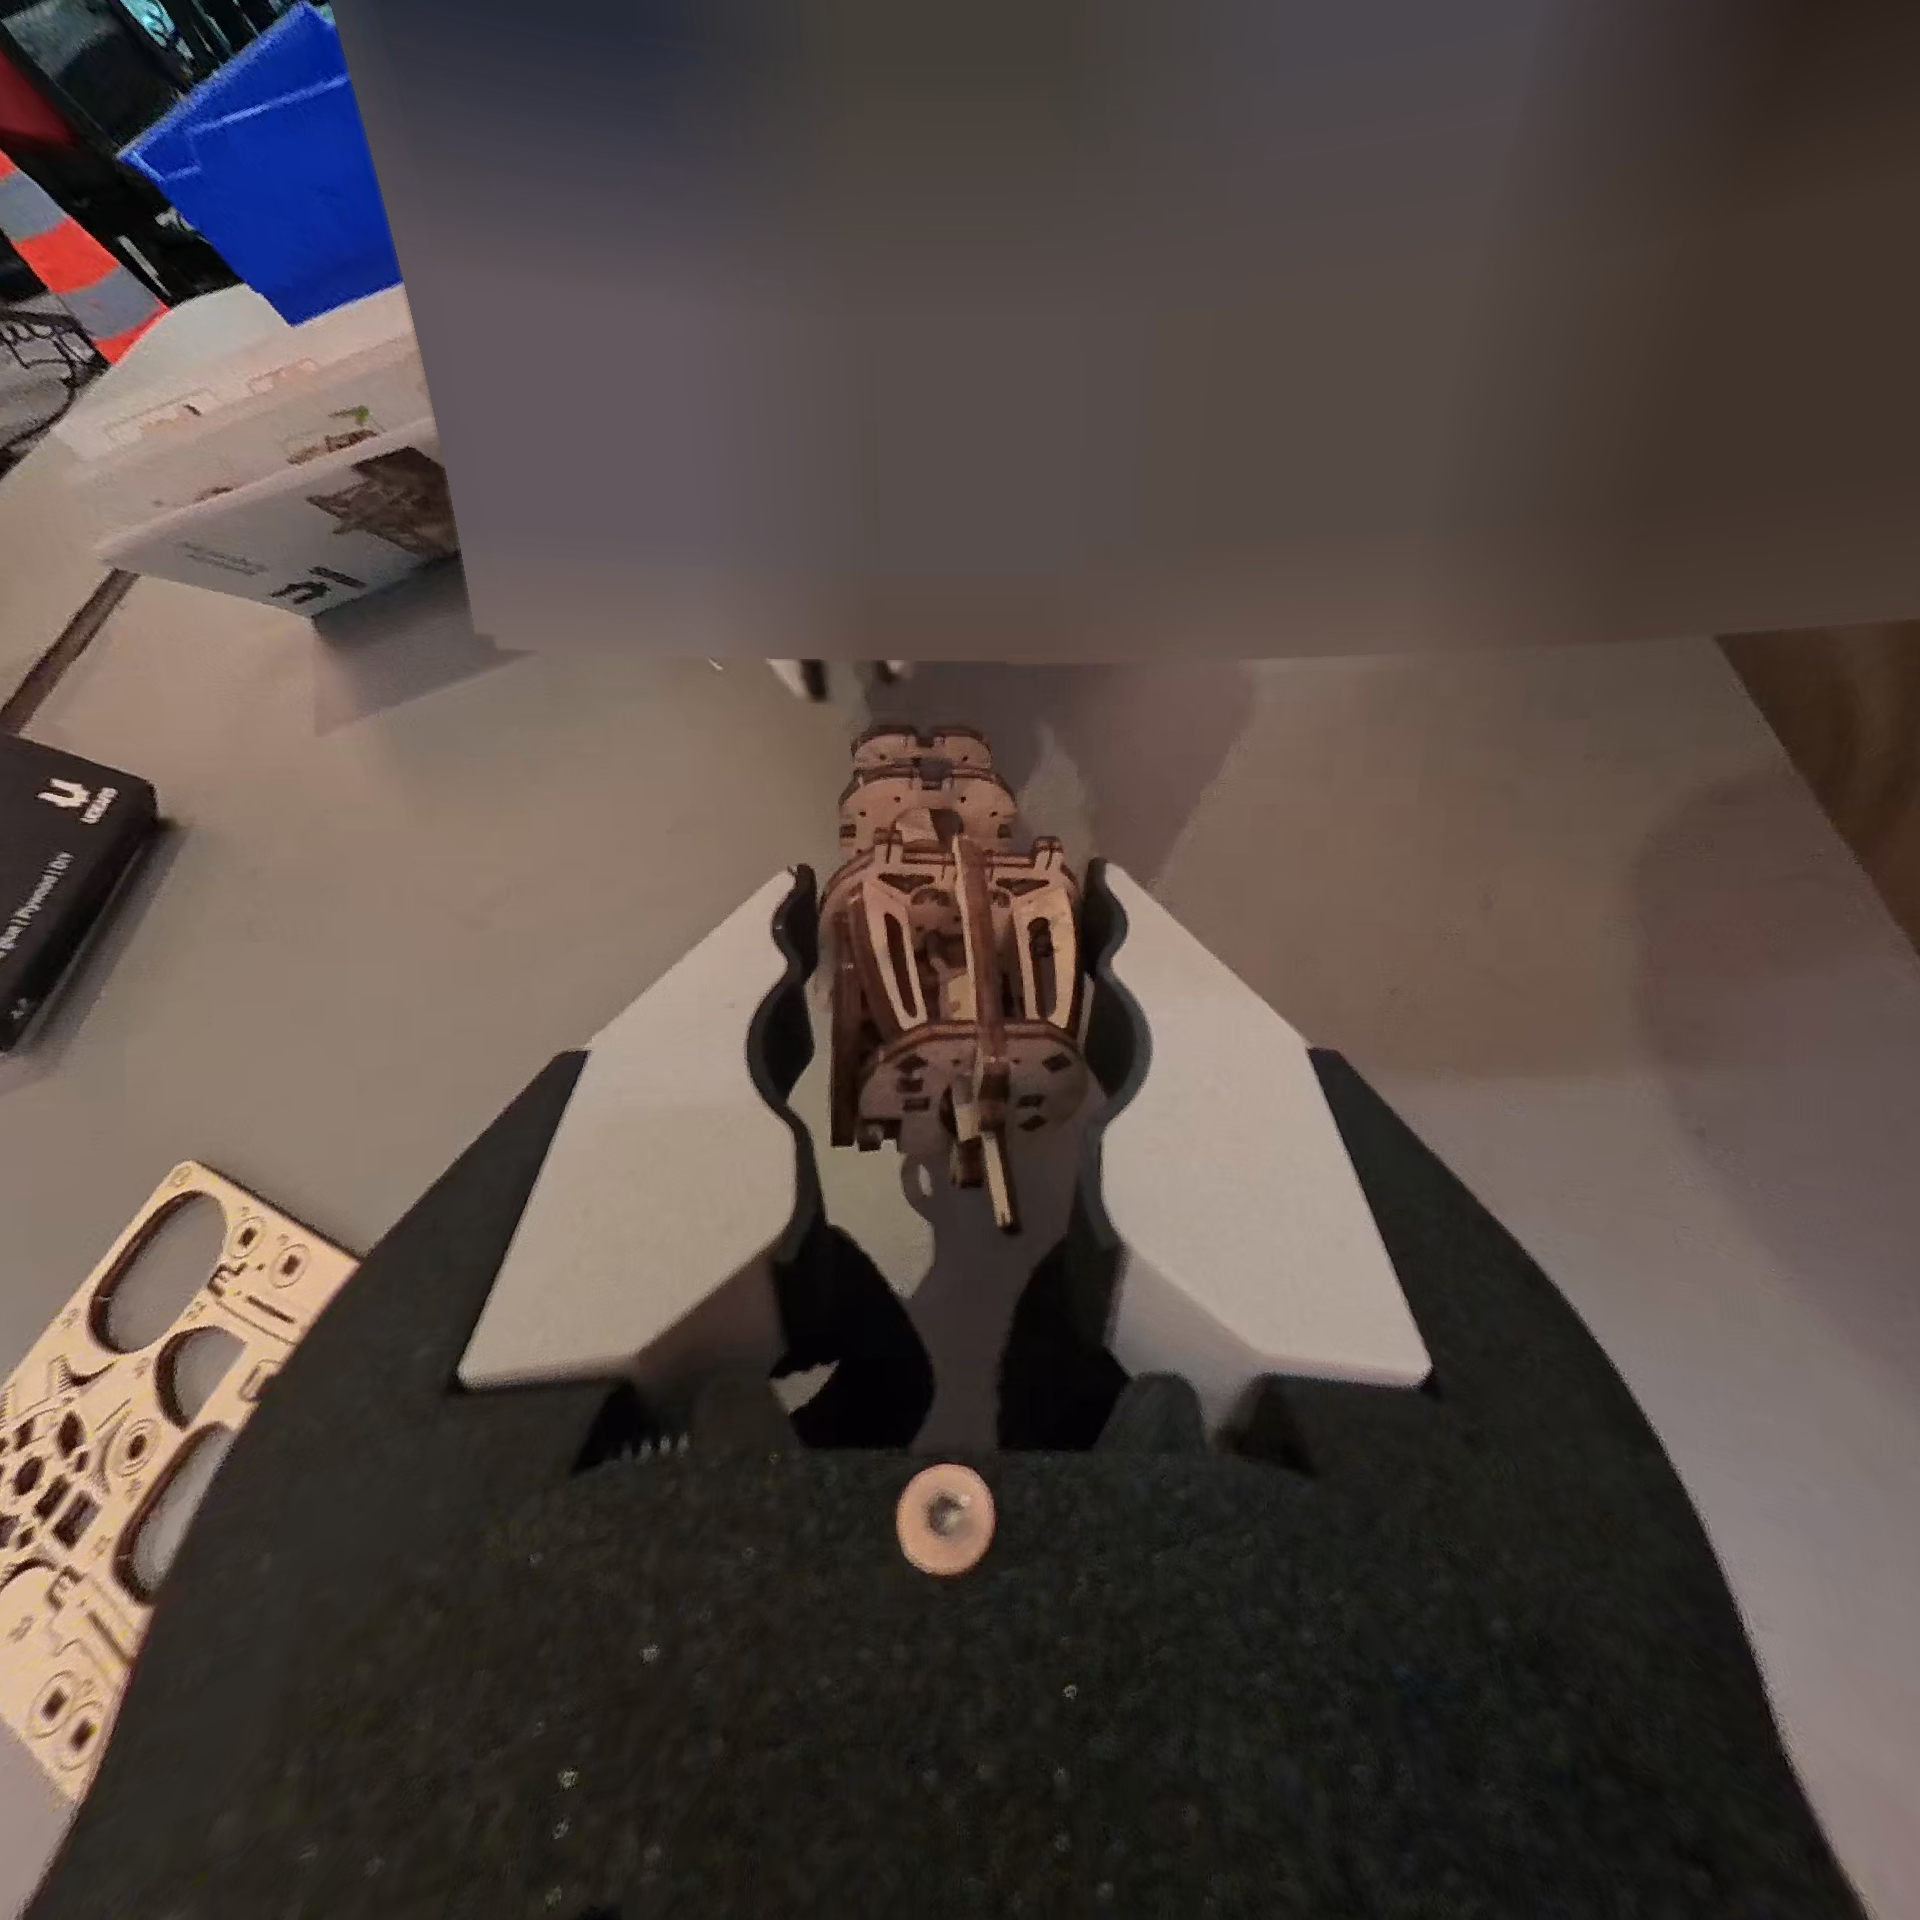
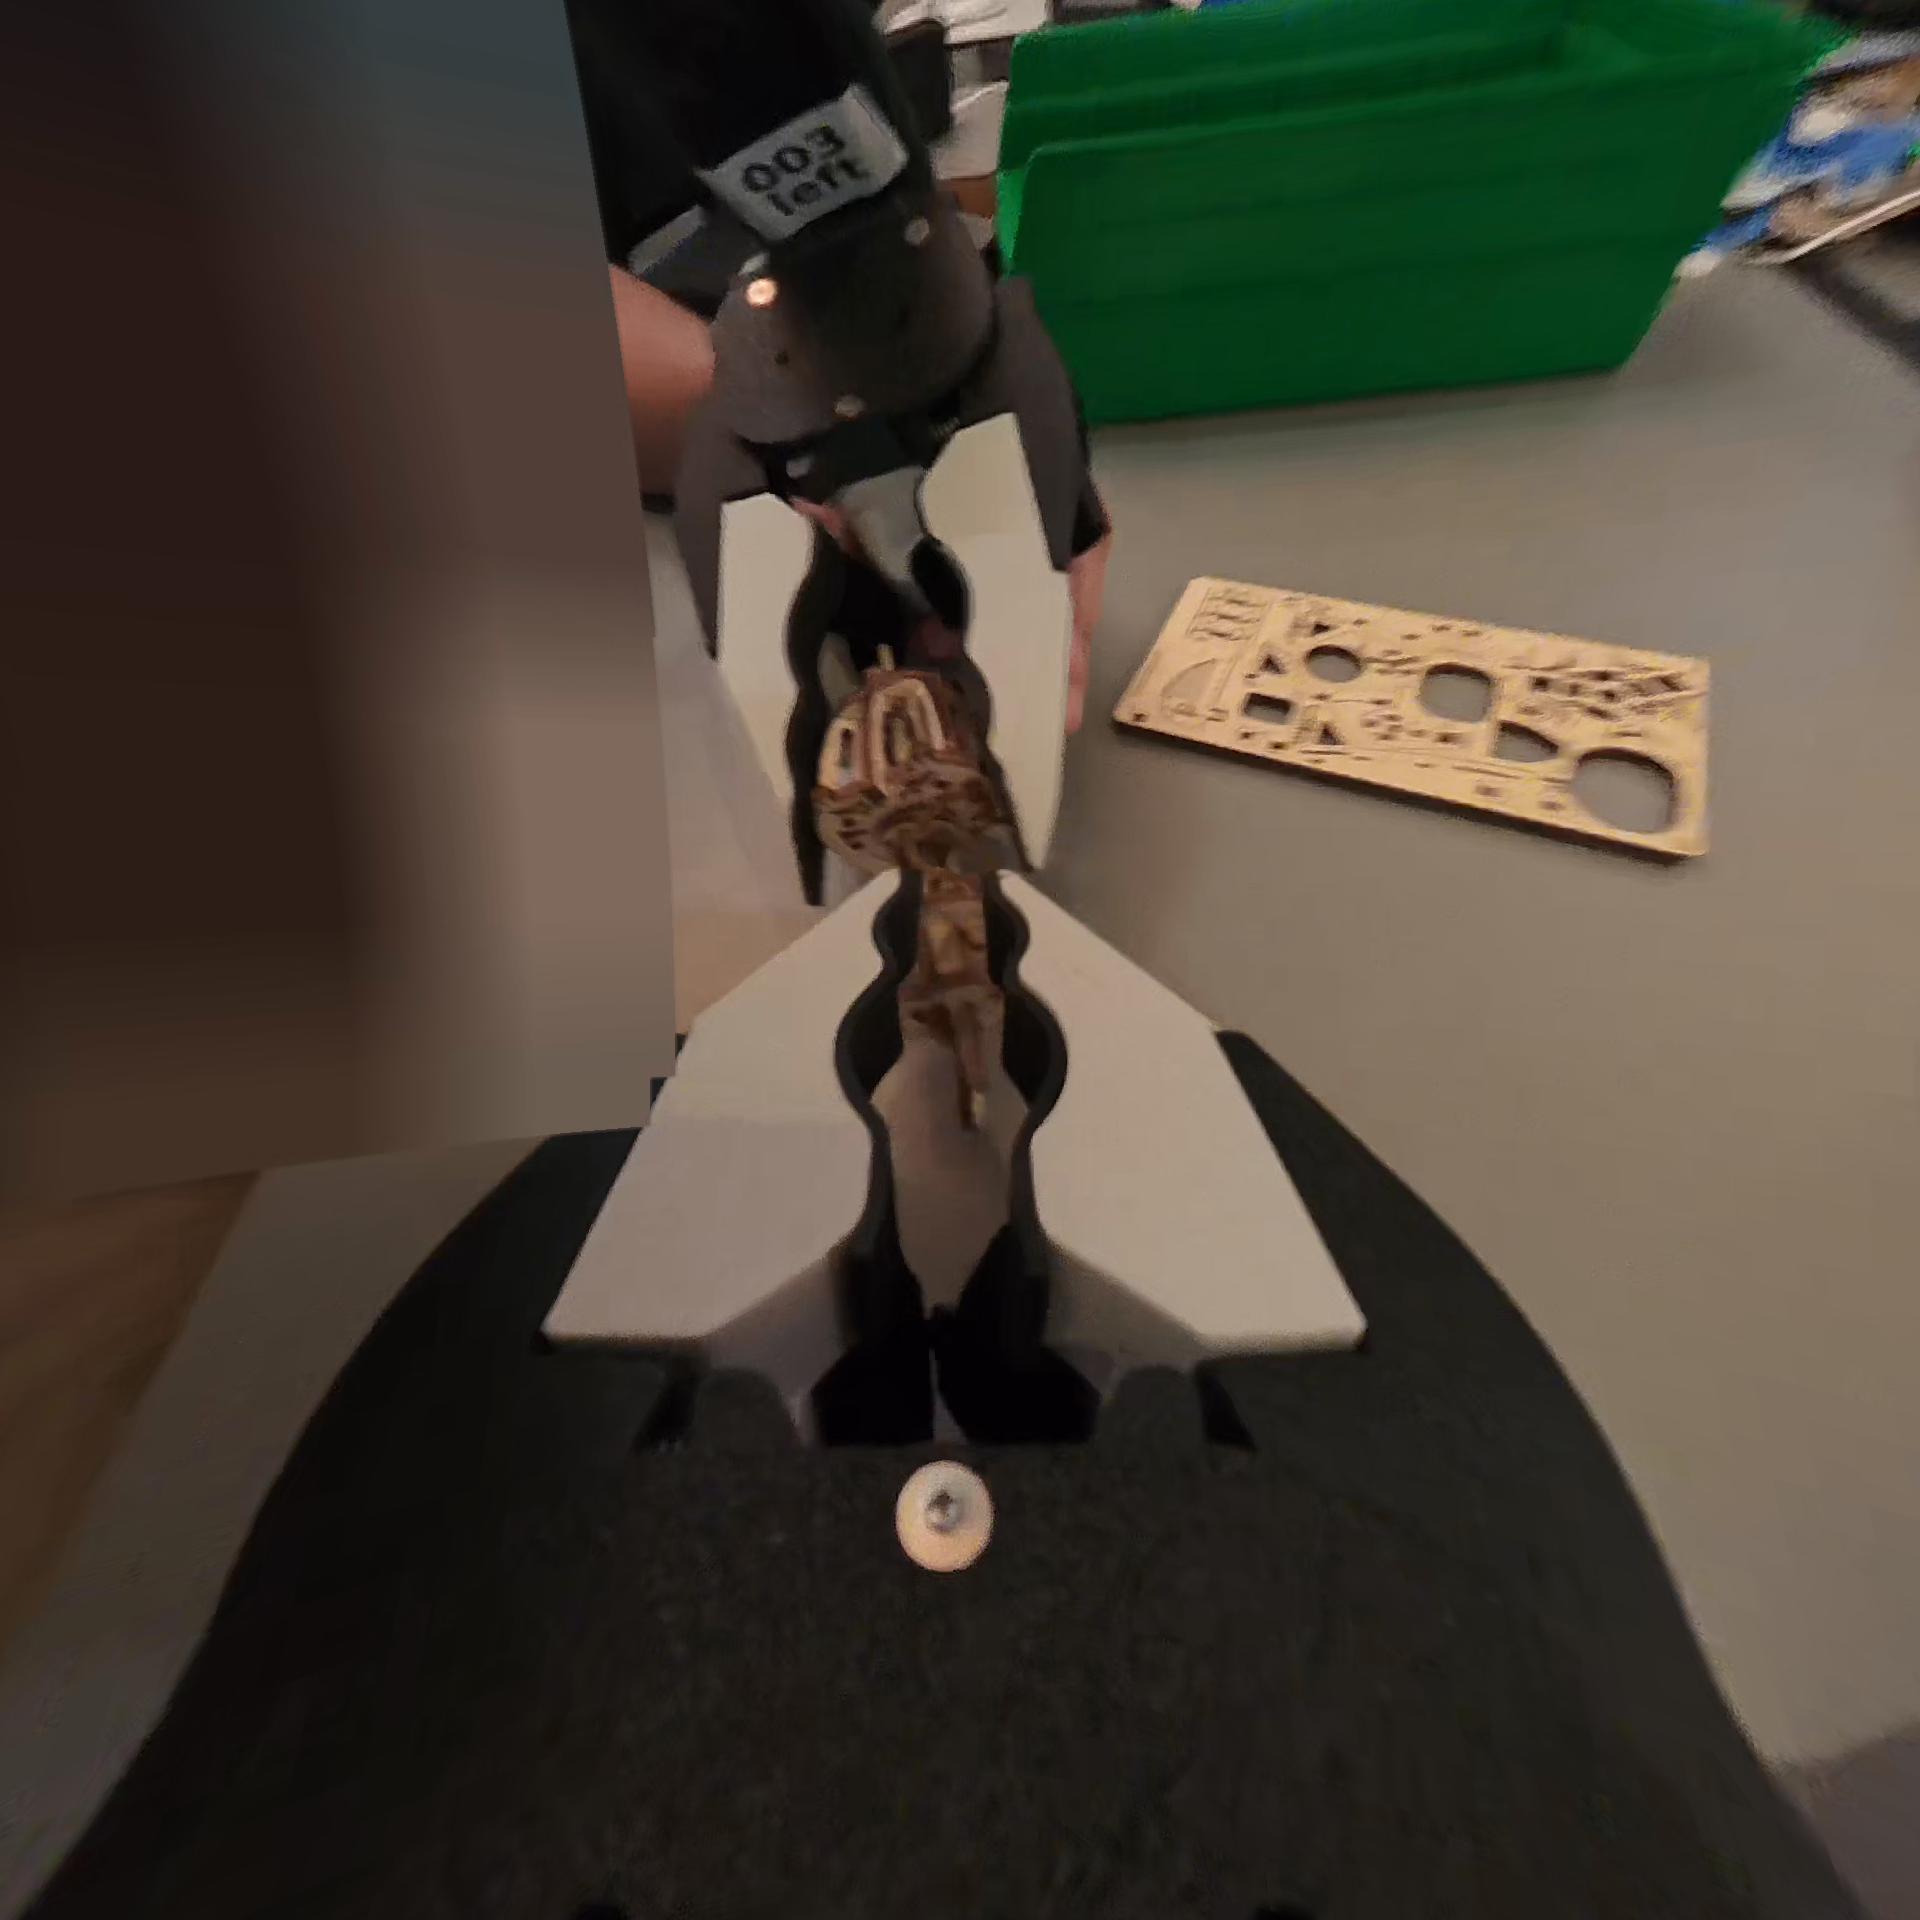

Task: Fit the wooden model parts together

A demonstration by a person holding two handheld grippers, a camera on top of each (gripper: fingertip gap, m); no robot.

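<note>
Here the pale laser-cut wooden model, a domed cage of ribs on a round slotted disc (image 1: pixel 961 997), sits between the two white fingers of the left claw (image 1: pixel 951 997), which is closed onto its sides and holds it above the grey worktop (image 1: pixel 416 935). A thin wooden stem part (image 2: pixel 951 987) runs out of the disc straight toward the right claw (image 2: pixel 951 997), whose wavy black pads have closed in about it; whether they press it or only flank it I cannot tell through the blur. The two claws meet tip to tip, so the model's long axis lies along the line between them, and the fit looks to depend on pushing along that line without tilting. Beyond the model, on its far side in the right wrist view, lies a flat plywood sheet with punched-out holes (image 2: pixel 1423 717), and behind that stands a green plastic bin (image 2: pixel 1351 208).
</note>
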